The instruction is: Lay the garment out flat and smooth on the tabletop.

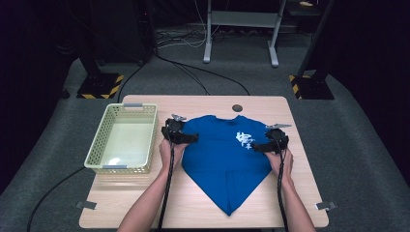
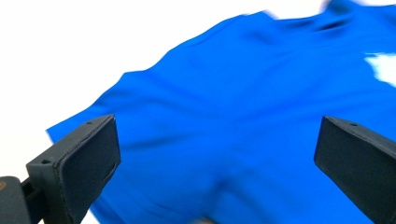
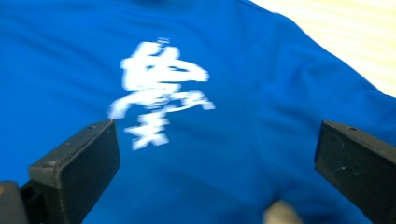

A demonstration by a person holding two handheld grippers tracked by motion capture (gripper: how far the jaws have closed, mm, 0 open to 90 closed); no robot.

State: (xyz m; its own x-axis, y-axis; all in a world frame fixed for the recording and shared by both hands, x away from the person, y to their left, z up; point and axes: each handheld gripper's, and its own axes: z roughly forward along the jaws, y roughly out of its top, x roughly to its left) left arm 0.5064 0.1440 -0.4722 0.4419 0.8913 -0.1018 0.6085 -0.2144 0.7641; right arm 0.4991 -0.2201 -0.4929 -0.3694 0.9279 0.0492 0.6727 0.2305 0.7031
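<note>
A blue T-shirt (image 1: 222, 159) with a white print (image 1: 243, 140) lies on the wooden table (image 1: 145, 203), its lower part folded in to a point toward the front edge. My left gripper (image 1: 196, 138) hovers at the shirt's left edge with its jaws wide apart and nothing between them; in the left gripper view (image 2: 217, 154) the blue cloth (image 2: 233, 93) lies beyond the jaws. My right gripper (image 1: 255, 147) is at the shirt's right side, jaws also wide open. In the right gripper view (image 3: 217, 154) the white print (image 3: 159, 98) sits ahead of the empty jaws.
A pale yellow plastic basket (image 1: 99, 150) stands on the table's left part, close to my left hand. A round grommet hole (image 1: 237, 108) sits at the table's far edge. Cables trail from both grippers past the front edge. Table legs and stands are on the floor behind.
</note>
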